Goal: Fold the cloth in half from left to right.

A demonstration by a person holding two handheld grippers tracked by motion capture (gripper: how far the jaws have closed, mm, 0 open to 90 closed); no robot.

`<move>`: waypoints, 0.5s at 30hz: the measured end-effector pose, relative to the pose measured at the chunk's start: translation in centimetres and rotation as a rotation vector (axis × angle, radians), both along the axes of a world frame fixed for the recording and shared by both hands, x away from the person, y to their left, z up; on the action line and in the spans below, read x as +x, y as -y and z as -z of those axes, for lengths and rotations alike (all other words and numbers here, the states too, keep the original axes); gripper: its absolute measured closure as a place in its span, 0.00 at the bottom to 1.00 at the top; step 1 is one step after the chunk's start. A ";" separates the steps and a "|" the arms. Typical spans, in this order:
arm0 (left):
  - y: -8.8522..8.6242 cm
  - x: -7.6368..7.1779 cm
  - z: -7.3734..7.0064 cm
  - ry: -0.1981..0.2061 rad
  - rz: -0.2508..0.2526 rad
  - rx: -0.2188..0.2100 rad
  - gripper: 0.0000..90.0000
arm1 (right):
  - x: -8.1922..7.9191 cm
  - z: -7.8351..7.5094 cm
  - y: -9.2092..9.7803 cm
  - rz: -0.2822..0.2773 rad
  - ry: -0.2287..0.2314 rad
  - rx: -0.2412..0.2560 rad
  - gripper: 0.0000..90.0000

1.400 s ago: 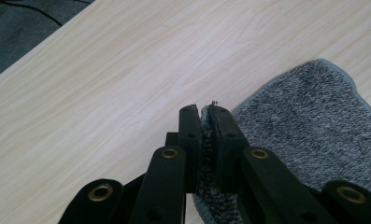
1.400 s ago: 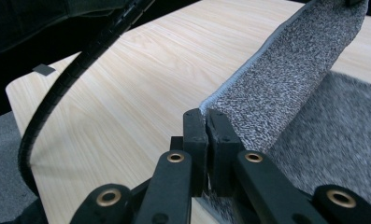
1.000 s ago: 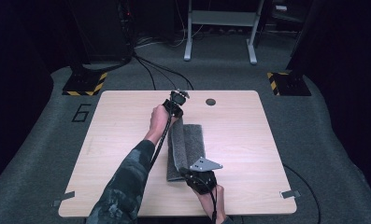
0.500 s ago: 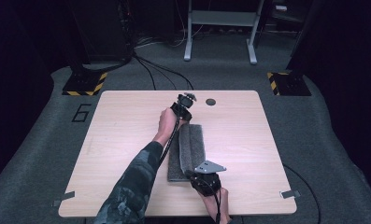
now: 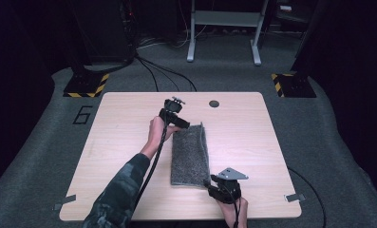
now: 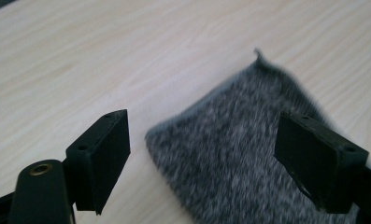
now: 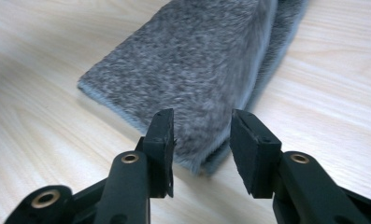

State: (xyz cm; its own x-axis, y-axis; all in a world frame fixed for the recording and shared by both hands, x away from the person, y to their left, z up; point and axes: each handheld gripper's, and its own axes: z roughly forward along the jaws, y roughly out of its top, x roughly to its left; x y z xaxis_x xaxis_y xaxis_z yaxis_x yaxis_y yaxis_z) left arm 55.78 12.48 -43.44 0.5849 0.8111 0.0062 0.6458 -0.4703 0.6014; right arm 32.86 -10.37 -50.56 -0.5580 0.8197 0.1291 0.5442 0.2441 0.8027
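A folded grey fuzzy cloth (image 5: 191,154) lies lengthwise mid-way across the pale wooden bench (image 5: 119,142). The left gripper (image 6: 202,154) spreads its fingers wide above the far end; the right gripper (image 7: 202,140) stands parted at the near corner.

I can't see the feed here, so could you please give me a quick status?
Left gripper open over far end of folded grey fuzzy cloth. Right gripper open at its near corner. Nothing in the way.
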 end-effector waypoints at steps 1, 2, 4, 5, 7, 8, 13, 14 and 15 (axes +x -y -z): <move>-0.2 -0.5 0.2 -0.003 0.006 0.005 0.20 | 0.1 -0.1 0.2 0.007 -0.005 -0.003 0.62; -0.5 -1.0 0.5 0.002 0.009 0.008 0.19 | 0.4 -0.2 0.5 0.013 -0.011 -0.004 0.61; -0.7 -1.5 0.8 -0.002 0.014 0.004 0.19 | 0.9 -0.4 0.9 0.029 -0.010 -0.010 0.59; -0.9 -2.0 1.1 -0.003 0.018 0.008 0.19 | 0.9 -0.4 0.9 0.029 -0.010 -0.010 0.59; -1.1 -3.1 1.7 -0.008 0.029 0.000 0.19 | 1.8 -0.7 1.2 0.035 -0.001 -0.016 0.58; -1.2 -4.4 2.2 -0.014 0.044 -0.003 0.19 | 3.1 -1.0 1.2 0.039 -0.004 -0.022 0.56; -1.4 -7.0 3.5 -0.006 0.071 0.030 0.19 | 5.8 -1.0 0.5 0.015 -0.022 -0.060 0.53; -1.4 -7.7 4.3 -0.003 0.077 0.066 0.19 | 7.0 -0.6 0.1 0.010 -0.040 -0.092 0.50; -1.4 -7.7 4.3 -0.003 0.077 0.066 0.19 | 7.0 -0.6 0.1 0.010 -0.040 -0.092 0.50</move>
State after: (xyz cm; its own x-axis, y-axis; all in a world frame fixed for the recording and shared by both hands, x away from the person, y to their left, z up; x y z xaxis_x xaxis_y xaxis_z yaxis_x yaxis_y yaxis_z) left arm 48.10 13.84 -47.73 0.6460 0.7613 0.0562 0.6079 -0.5575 0.5654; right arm 39.85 -10.42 -49.98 -0.5459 0.8344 0.0753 0.5780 0.3101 0.7548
